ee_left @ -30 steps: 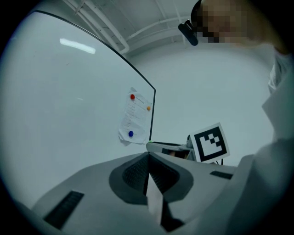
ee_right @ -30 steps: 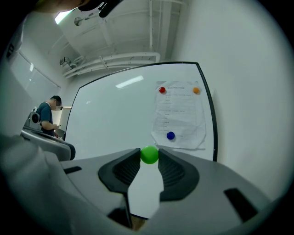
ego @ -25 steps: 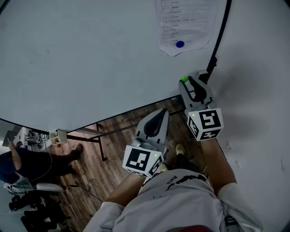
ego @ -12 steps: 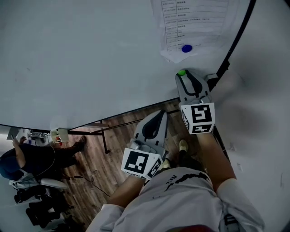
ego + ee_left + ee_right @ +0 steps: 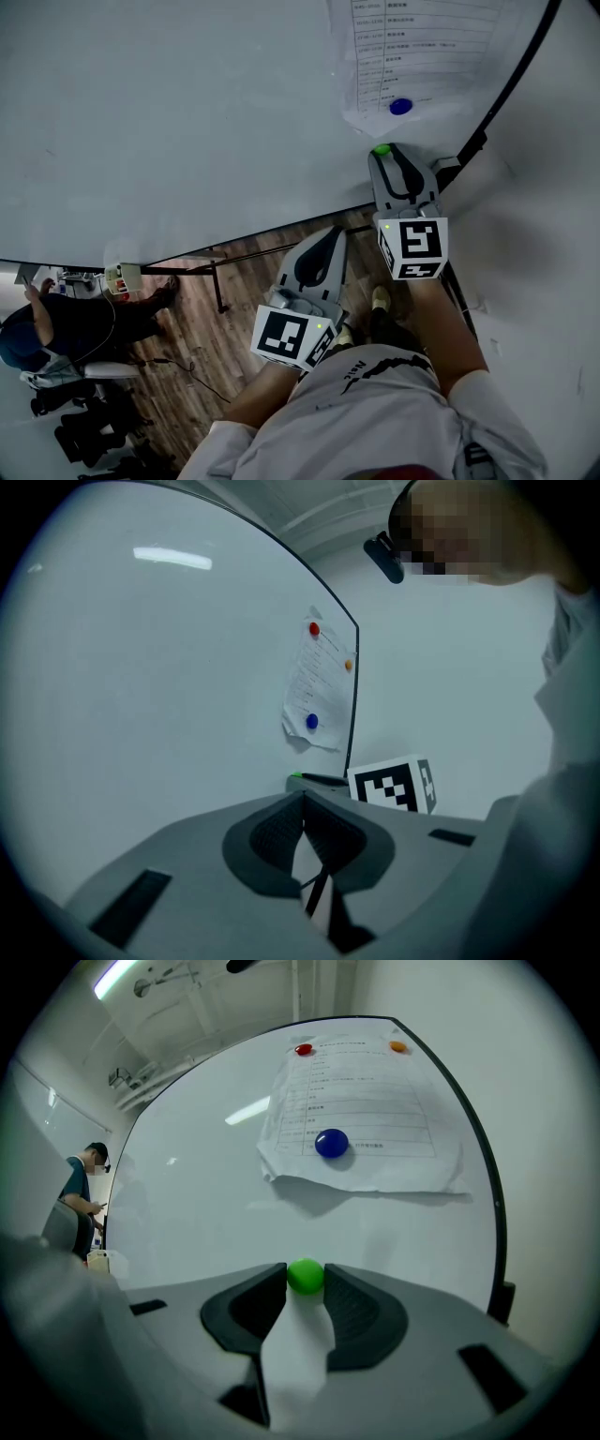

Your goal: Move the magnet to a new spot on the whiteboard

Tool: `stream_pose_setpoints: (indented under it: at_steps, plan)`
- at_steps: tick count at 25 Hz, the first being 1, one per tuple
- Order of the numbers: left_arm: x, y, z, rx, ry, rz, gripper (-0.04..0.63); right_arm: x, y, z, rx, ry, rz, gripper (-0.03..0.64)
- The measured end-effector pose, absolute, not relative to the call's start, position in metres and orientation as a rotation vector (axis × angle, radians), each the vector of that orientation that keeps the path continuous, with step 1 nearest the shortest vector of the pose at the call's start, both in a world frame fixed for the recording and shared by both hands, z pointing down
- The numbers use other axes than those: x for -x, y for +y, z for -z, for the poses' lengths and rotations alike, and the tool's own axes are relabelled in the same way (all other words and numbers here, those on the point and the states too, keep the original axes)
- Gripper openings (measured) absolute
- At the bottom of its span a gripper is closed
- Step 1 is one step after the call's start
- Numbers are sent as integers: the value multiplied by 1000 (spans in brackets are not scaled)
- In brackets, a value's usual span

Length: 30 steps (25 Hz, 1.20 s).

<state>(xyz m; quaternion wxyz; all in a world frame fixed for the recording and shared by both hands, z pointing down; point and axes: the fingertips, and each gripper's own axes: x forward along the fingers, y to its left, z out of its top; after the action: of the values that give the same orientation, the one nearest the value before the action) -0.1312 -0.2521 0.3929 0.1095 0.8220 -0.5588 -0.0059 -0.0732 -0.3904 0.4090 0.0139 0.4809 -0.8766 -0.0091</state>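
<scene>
Snugly between right fingers (image 5: 361, 1321): green magnet (image 5: 305, 1276)

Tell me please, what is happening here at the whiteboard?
A person stands at a whiteboard with a gripper in each hand. The right gripper has its jaws shut on a small green magnet, held close to the board just below a sheet of paper. A blue magnet pins that sheet, with a red magnet and an orange magnet at its top. The left gripper hangs lower, jaws together and empty. Whether the green magnet touches the board cannot be told.
</scene>
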Motion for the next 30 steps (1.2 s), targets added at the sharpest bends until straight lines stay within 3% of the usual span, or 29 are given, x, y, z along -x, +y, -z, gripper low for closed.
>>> stream_pose_setpoints:
  at_steps: [19,26,30]
  plan:
    - [115,-209,-377,-2500,-1566,74,11,56,-320,-384,-1463,-2764,-19,128]
    - [113,-176,-369,-2535,-1536,114,11,55,-262,-369,-1396,-2821,-49,40]
    - [112,-160,-360,-2560,-1516,140,12,54,-231,-360,-1383,-2848,-70,25]
